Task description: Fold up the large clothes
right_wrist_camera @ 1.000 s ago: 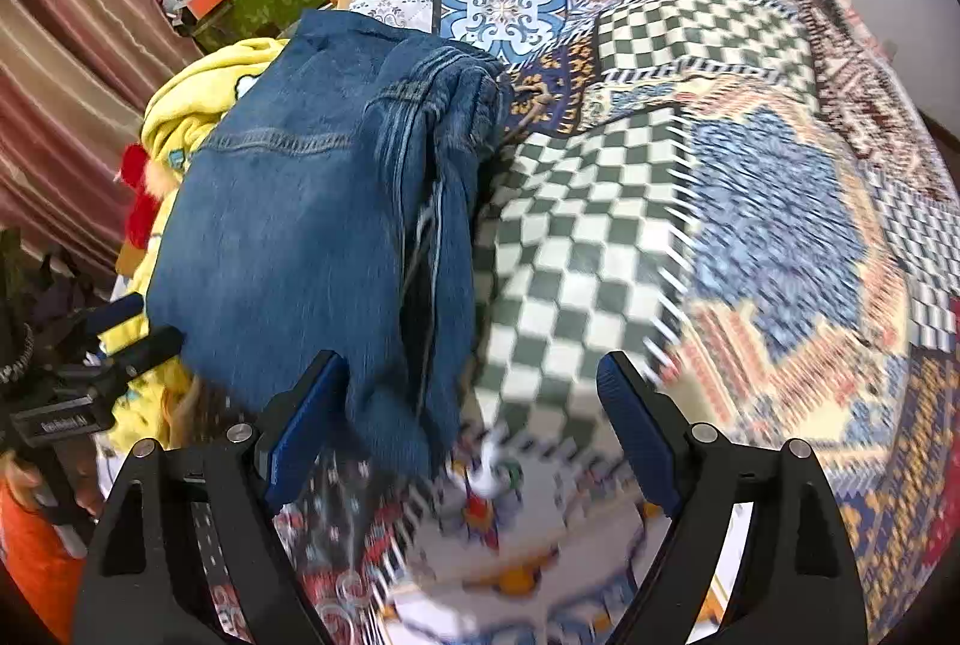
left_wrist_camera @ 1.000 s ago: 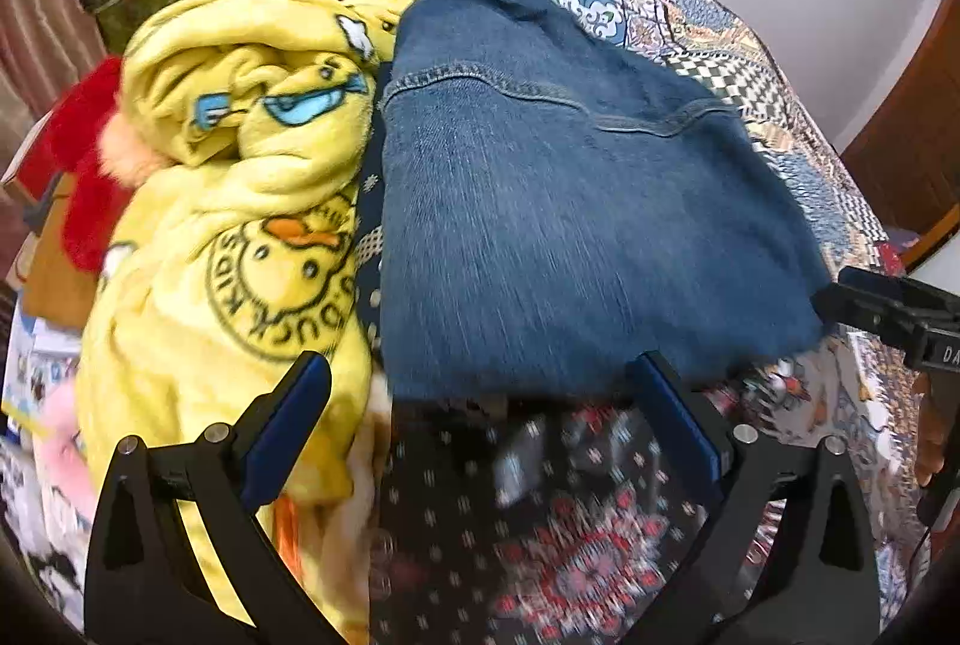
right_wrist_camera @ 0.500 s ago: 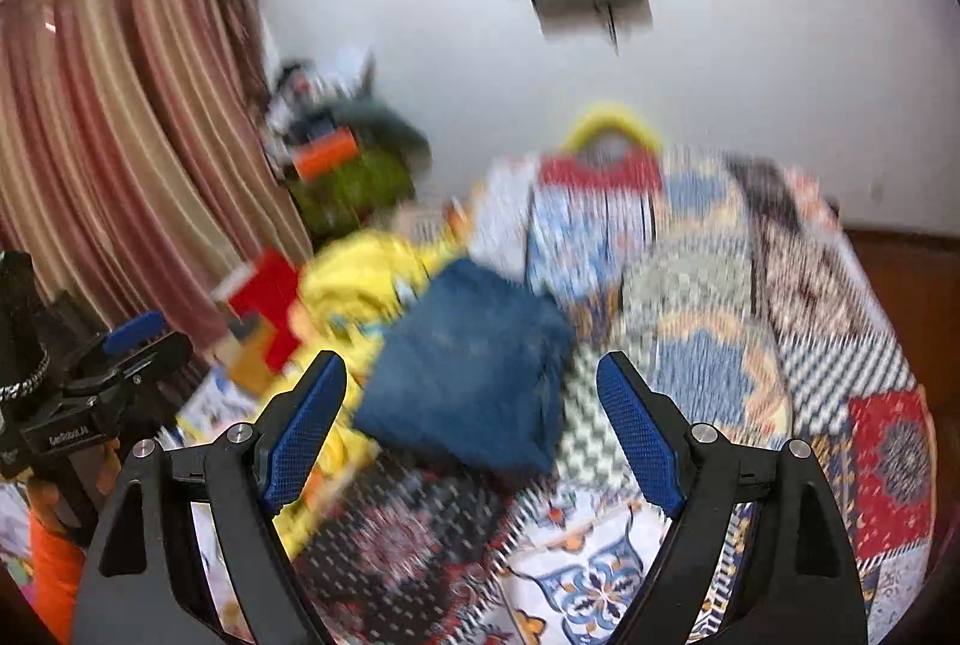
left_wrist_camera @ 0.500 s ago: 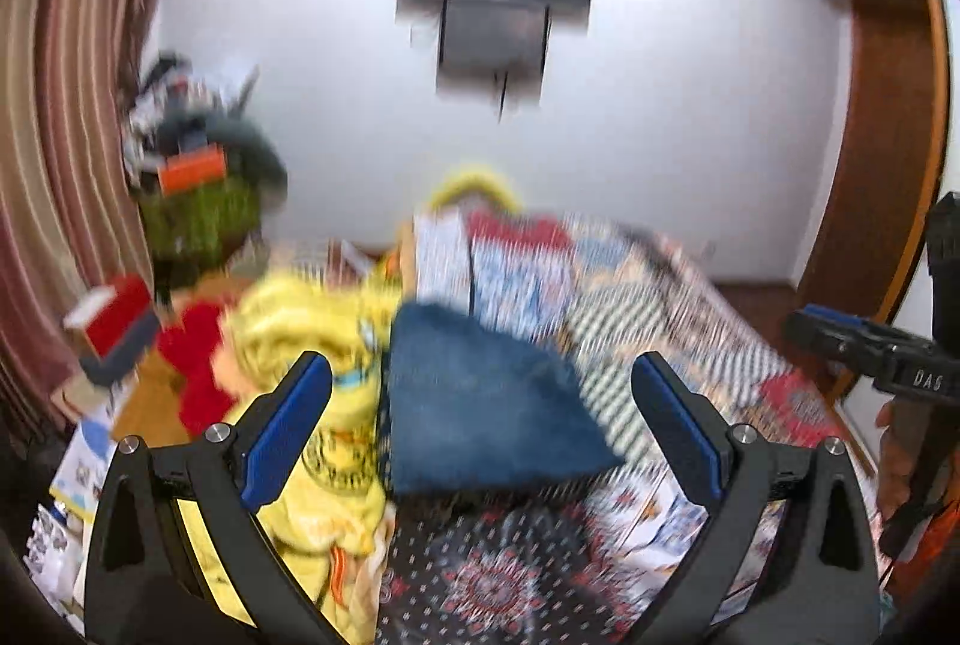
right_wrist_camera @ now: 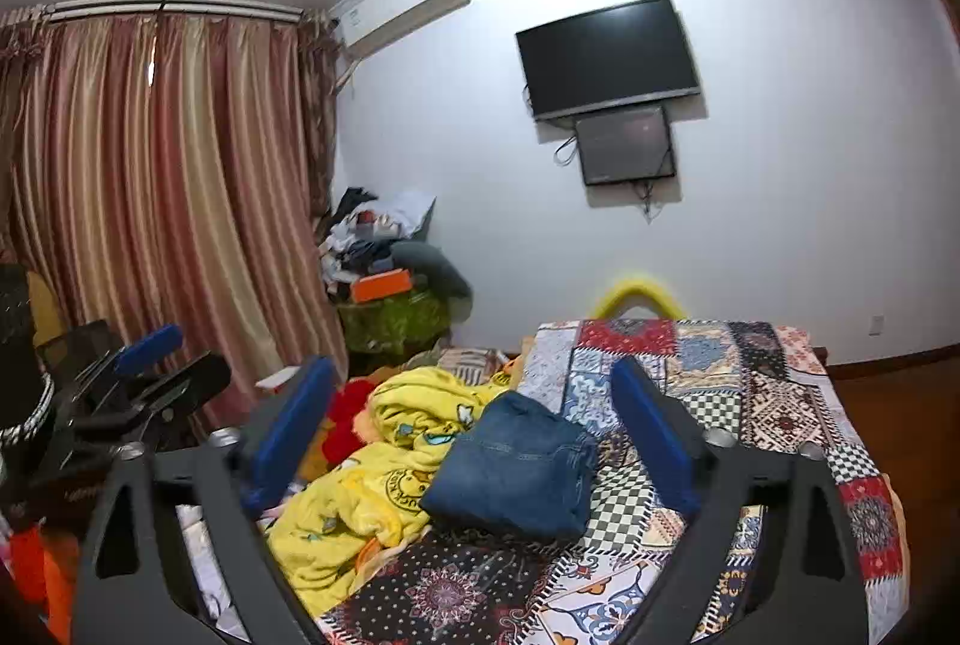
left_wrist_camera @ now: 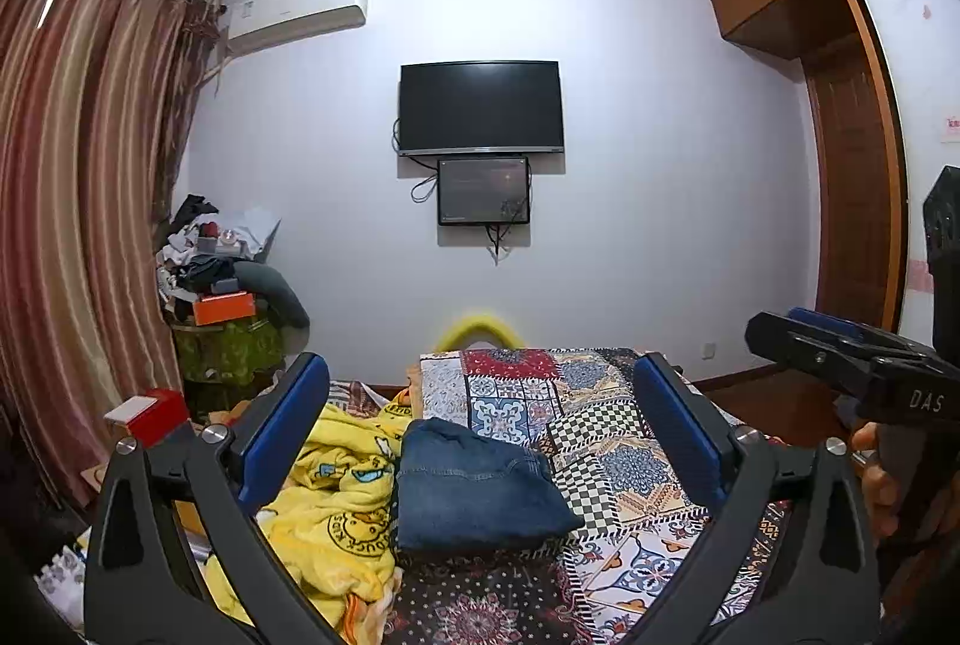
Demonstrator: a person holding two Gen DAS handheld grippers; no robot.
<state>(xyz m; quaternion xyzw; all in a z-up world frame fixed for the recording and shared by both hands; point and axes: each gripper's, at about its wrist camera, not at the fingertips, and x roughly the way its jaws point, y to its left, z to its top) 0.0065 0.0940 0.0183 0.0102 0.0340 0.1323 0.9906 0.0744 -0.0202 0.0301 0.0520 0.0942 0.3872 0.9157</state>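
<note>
Folded blue jeans (left_wrist_camera: 474,489) lie flat on the patchwork bedspread (left_wrist_camera: 600,441), a compact rectangle; they also show in the right wrist view (right_wrist_camera: 516,471). My left gripper (left_wrist_camera: 480,435) is open and empty, held well back from and above the bed. My right gripper (right_wrist_camera: 474,441) is open and empty too, likewise drawn back. The right gripper's body shows at the right edge of the left wrist view (left_wrist_camera: 852,363); the left gripper shows at the left of the right wrist view (right_wrist_camera: 138,381).
A crumpled yellow duck-print blanket (left_wrist_camera: 336,501) lies left of the jeans, with a red plush (right_wrist_camera: 345,417) beside it. A cluttered pile (left_wrist_camera: 222,279) stands in the corner by the curtains (left_wrist_camera: 78,225). A TV (left_wrist_camera: 480,108) hangs on the far wall. A wooden wardrobe (left_wrist_camera: 840,165) is at right.
Both grippers have pulled far back and tilted up from close over the jeans, so the whole room shows. The jeans stay folded on the bed.
</note>
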